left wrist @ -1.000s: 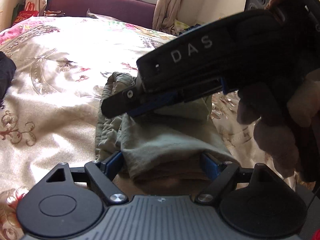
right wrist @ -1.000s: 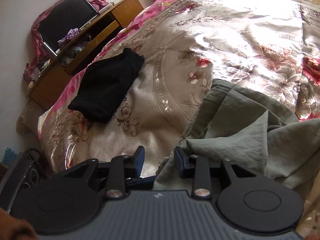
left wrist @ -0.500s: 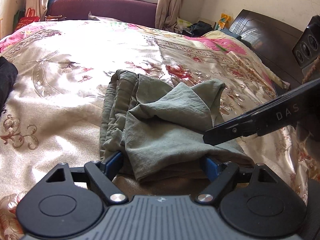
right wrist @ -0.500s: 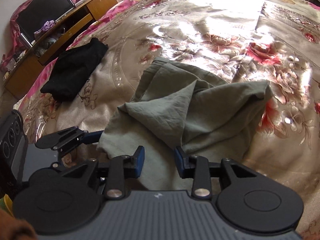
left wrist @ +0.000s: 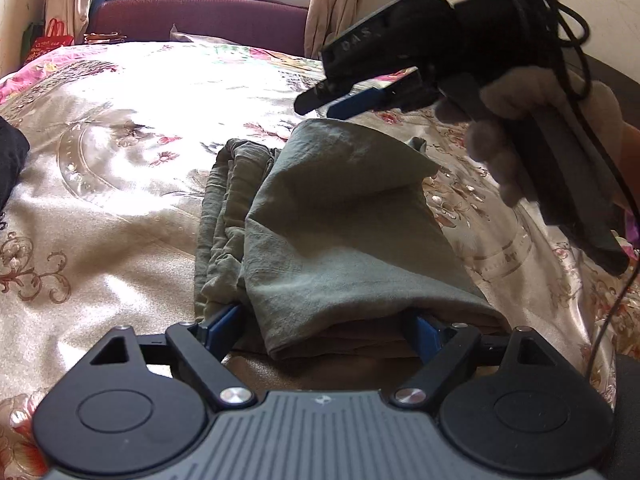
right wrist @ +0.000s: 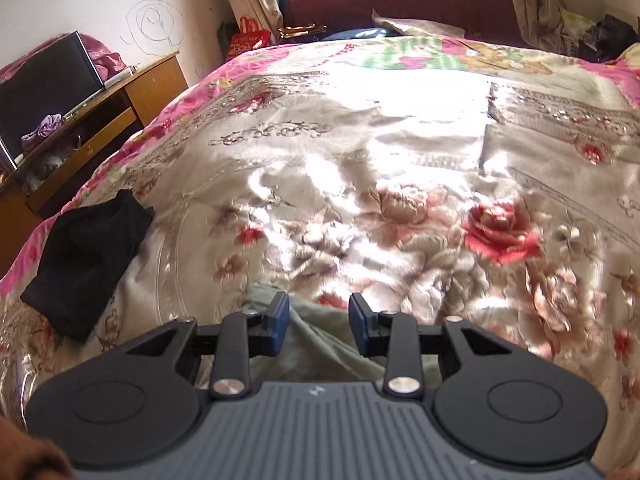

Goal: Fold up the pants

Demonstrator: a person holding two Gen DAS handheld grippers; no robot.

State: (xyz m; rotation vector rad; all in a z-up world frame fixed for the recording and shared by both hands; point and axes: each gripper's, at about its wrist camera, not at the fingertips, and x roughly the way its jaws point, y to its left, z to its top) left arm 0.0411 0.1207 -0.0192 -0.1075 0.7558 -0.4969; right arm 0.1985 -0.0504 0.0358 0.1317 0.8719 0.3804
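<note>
The grey-green pants [left wrist: 332,224] lie folded in a thick bundle on the flowered bedspread [left wrist: 120,184]. My left gripper [left wrist: 324,326] is open wide, its blue pads on either side of the bundle's near edge, which lies between them. My right gripper [right wrist: 318,322] is open and empty; in the left wrist view it hovers above the bundle's far end [left wrist: 340,100], held by a hand. Only a small strip of the pants [right wrist: 316,340] shows under it in the right wrist view.
A black garment [right wrist: 86,264] lies near the bed's left edge, also at the left of the left wrist view [left wrist: 10,160]. A wooden desk [right wrist: 100,120] with a dark screen stands beside the bed. A maroon headboard [left wrist: 200,20] and curtains are at the far end.
My right gripper has swung up from the bundle's right side to above its far end, now facing the headboard. My left gripper has stayed open around the near edge.
</note>
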